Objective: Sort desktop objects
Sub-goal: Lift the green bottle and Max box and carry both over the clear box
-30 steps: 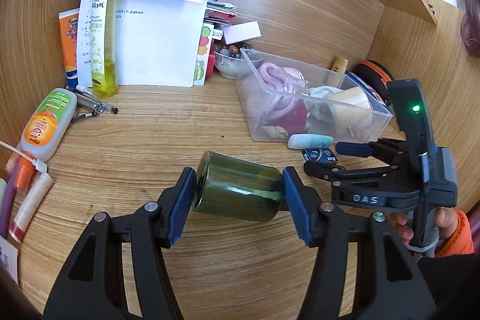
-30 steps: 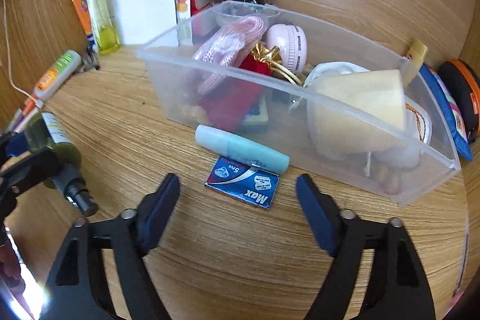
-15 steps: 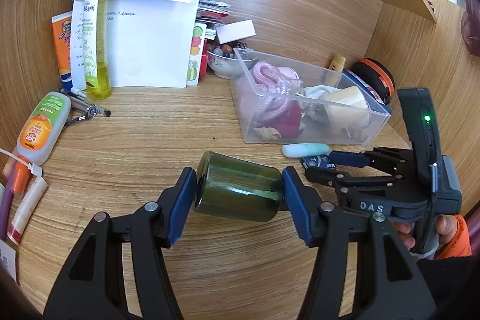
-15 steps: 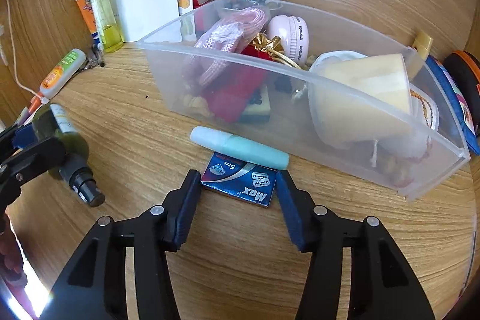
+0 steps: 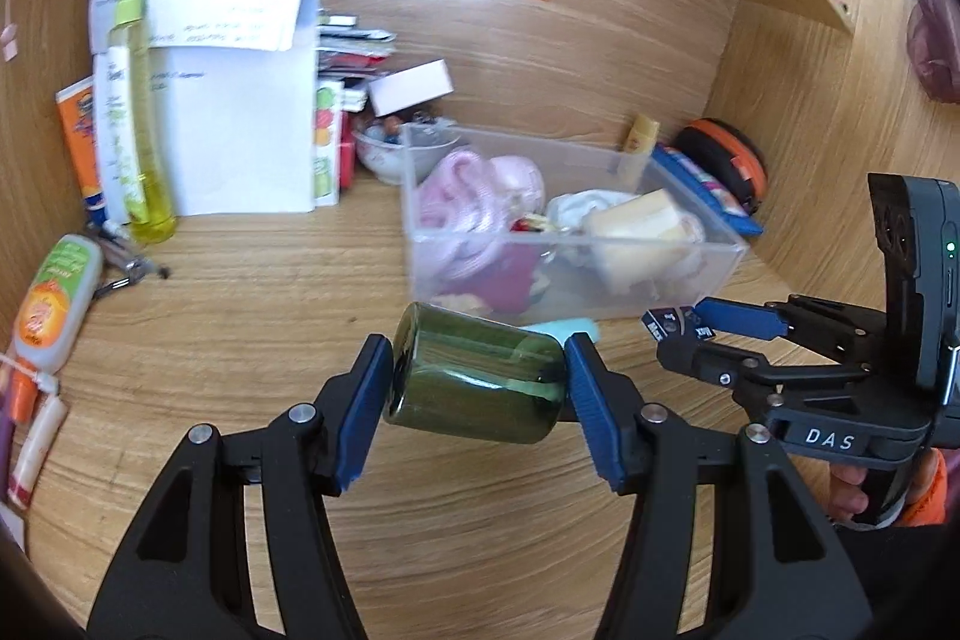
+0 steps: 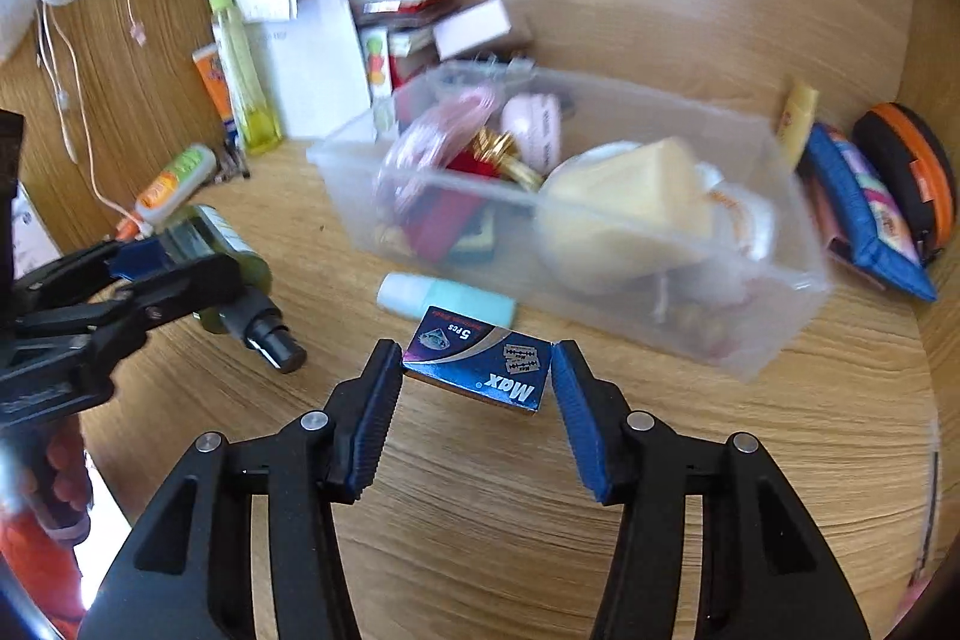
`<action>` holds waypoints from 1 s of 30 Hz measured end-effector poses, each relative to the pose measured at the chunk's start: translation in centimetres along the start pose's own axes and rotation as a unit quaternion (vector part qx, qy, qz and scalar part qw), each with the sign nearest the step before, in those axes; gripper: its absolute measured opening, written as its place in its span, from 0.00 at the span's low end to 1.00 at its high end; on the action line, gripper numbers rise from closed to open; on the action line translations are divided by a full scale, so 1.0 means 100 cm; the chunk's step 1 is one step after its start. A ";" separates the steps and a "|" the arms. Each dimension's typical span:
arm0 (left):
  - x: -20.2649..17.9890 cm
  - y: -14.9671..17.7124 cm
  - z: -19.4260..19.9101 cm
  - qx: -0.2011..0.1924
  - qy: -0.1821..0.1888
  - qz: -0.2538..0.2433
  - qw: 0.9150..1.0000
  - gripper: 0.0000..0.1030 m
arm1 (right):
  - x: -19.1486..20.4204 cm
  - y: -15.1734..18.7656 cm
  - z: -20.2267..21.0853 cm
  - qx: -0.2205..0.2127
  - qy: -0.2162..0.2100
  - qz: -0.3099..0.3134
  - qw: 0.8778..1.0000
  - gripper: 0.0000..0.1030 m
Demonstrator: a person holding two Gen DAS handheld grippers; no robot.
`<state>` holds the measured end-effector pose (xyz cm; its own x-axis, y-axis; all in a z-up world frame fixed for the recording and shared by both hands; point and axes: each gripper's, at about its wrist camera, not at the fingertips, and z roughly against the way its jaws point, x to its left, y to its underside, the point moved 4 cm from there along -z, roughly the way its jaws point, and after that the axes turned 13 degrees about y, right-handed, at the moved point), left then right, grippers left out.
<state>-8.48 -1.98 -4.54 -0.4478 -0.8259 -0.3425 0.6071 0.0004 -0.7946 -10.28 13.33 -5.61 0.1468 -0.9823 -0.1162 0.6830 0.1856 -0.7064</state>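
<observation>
My left claw (image 5: pixel 477 388) clamps the green bottle (image 5: pixel 474 388) sideways, cap toward the clear bin (image 6: pixel 780 346); my right claw (image 6: pixel 477 379) pinches the razor-blade box (image 6: pixel 477 367) flat, lengthwise between the pads, before it.

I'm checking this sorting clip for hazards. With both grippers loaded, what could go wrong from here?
The right gripper pinches the flat razor blade box only by its short ends, so it might twist out. The clear bin already looks heaped, so a dropped item may roll off. The left gripper holds the green bottle sideways, and smooth glass could slip.
</observation>
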 end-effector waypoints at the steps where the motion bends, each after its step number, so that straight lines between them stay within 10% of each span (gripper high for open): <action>1: -0.003 -0.003 -0.001 -0.003 0.007 0.002 1.000 0.57 | -0.005 -0.002 0.004 -0.007 0.001 -0.003 1.000 0.47; 30: -0.014 -0.075 -0.047 -0.026 -0.006 -0.030 0.999 0.57 | -0.081 -0.055 0.002 -0.060 0.027 -0.027 0.998 0.47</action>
<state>-15.47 1.82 -0.50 -0.4742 -0.8320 -0.2880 0.5444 -0.0200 -0.8386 -15.07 20.26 -0.60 0.0713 -0.9912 -0.1116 0.5986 0.1320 -0.7901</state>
